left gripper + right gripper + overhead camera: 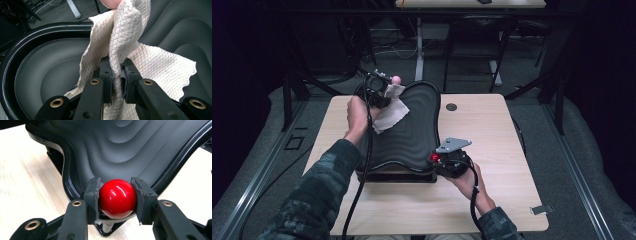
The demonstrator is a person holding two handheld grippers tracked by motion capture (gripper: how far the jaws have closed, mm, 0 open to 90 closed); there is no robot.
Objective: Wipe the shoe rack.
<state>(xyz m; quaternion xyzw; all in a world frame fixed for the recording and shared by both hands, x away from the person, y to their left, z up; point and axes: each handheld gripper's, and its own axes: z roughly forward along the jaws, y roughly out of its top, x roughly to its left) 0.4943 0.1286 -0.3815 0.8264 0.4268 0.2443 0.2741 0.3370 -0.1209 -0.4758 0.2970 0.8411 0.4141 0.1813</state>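
High view: left gripper (384,92) over far left end of black ridged tray (412,135) on wooden table (492,140), pinching white cloth (389,115); right gripper (443,161) at near right corner.

Left gripper view: jaws pressed together on cloth (117,50).

Right gripper view: jaws clamped on red ball (117,198) at tray rim.

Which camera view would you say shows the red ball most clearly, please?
The right gripper view: the red ball sits large and sharp between the right gripper pads, at the black tray's rim. The high view shows it as a small red spot.
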